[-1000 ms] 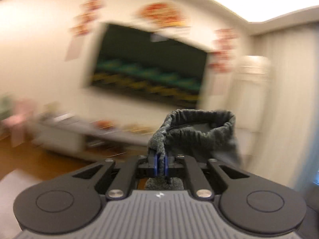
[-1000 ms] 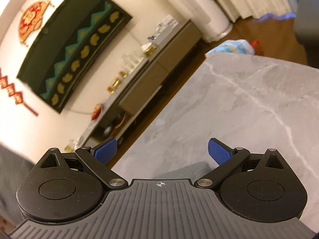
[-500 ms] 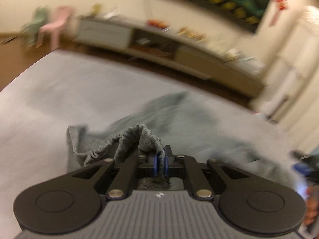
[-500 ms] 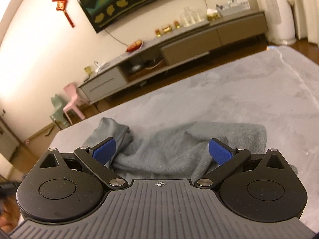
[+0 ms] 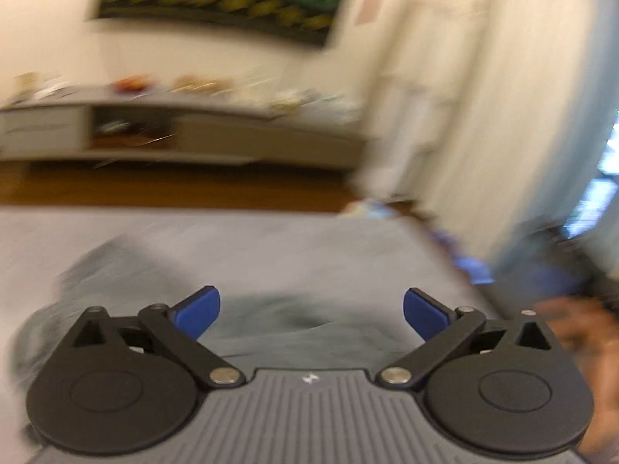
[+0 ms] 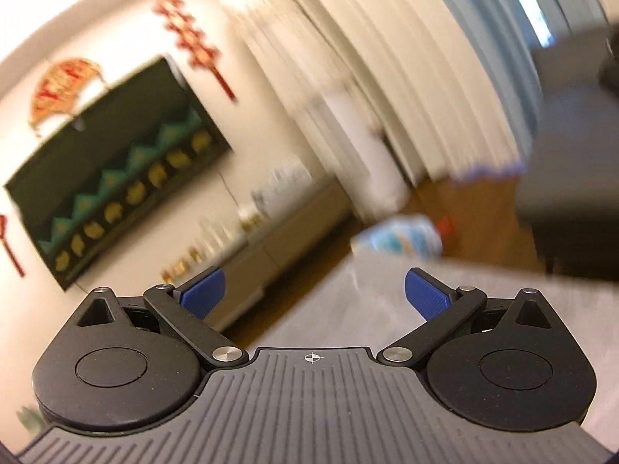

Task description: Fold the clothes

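Left hand-held gripper [image 5: 311,311]: spread wide, blue pads [image 5: 199,309] far apart, nothing between them, poised above the grey garment [image 5: 278,321]. Right hand-held gripper [image 6: 313,295]: equally wide, empty, touching nothing, raised over a corner of the tabletop [image 6: 371,309].

Seen only from the left wrist: garment lying rumpled on the tabletop [image 5: 290,239], spreading from under the pads toward the left, with a dark hollow fold near the middle; a blurred hand at the right edge. Seen only from the right wrist: bare marbled grey stone surface, red hanging ornaments [image 6: 193,42] on the wall, a dark grey seat [image 6: 572,147].

Soft, fleecy knit cloth; ribbed grey gripper housing; black round pivots. Heavy motion blur in both views.
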`<state>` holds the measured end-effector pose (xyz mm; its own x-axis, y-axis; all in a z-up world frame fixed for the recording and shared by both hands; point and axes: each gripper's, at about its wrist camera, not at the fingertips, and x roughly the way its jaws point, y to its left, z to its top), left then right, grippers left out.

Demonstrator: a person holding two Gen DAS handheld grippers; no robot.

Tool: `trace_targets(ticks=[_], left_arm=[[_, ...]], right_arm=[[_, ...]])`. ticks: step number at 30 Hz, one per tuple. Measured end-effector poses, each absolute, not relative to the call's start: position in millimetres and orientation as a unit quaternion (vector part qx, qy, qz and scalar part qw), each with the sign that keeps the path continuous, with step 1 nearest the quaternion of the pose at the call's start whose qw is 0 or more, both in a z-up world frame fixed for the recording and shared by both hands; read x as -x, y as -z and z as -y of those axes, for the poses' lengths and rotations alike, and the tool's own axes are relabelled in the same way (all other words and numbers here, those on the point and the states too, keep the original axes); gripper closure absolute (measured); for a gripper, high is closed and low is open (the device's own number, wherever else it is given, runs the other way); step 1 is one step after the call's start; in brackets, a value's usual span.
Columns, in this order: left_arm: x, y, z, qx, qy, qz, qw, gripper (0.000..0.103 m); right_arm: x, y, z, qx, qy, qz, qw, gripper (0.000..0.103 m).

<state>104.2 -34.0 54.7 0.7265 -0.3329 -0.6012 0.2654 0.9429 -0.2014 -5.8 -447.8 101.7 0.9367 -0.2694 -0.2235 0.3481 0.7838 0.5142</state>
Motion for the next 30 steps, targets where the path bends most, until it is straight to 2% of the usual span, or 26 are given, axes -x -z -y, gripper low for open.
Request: trace_targets(ticks=[2,7,12,13,14,15,16,17,18,19,22,26,29,30], left_arm=[[-126.3,-35.0,-3.4,0.041,0.081,-0.347,0.934,0.000],[-166.0,5.9,-69.6,0.028,-0.053,-0.397,0.916,0.000],[-180.2,41.6,-61.7,0.023,-0.017,-0.438,0.898,0.002],[-181.4,44.5,-56.1,0.017,-0.007,-0.436,0.900,0.027],[-177.5,45.5,-51.2,0.017,0.008,-0.433,0.901,0.046],[-171.8,42.1,-48.4,0.023,0.021,-0.429,0.903,0.076],[-169.0,35.0,-46.6,0.032,0.033,-0.421,0.906,0.092],[-166.8,22.7,-43.6,0.040,0.044,-0.404,0.913,0.092],[-163.8,4.2,-41.1,0.051,0.059,-0.375,0.924,0.092],[-155.1,-17.4,-42.7,0.070,0.082,-0.342,0.933,0.092],[-112.6,-75.1,-59.1,0.132,0.172,-0.248,0.944,0.092],[-68.7,-63.2,-70.7,0.141,0.257,-0.237,0.926,0.091],[-52.7,-4.4,-63.5,0.090,0.251,-0.337,0.903,0.086],[-49.1,17.2,-64.2,0.081,0.228,-0.368,0.898,0.084]], right_arm=[[-2.8,-106.5,428.3,-0.255,0.095,-0.093,0.958,0.005],[-67.2,-57.9,328.8,-0.167,-0.154,-0.329,0.917,0.005],[-81.4,-5.2,251.9,-0.051,-0.210,-0.414,0.884,0.005],[-84.7,6.6,244.1,-0.019,-0.205,-0.427,0.881,0.005],[-88.0,18.6,237.2,0.014,-0.198,-0.439,0.876,0.009],[-91.3,30.6,230.3,0.046,-0.191,-0.450,0.871,0.025],[-93.3,39.3,228.9,0.078,-0.177,-0.449,0.873,0.039],[-95.0,41.1,231.7,0.096,-0.163,-0.433,0.881,0.058],[-101.0,38.0,241.2,0.093,-0.145,-0.427,0.888,0.087],[-107.9,34.2,251.8,0.087,-0.126,-0.423,0.893,0.100],[-121.3,12.3,293.6,0.078,-0.038,-0.382,0.920,0.103],[-117.6,-33.8,389.2,-0.010,0.107,-0.313,0.944,0.103],[-110.7,-38.5,438.3,-0.004,0.212,-0.306,0.928,0.103],[-111.5,-34.9,447.5,-0.002,0.232,-0.316,0.920,0.095]])
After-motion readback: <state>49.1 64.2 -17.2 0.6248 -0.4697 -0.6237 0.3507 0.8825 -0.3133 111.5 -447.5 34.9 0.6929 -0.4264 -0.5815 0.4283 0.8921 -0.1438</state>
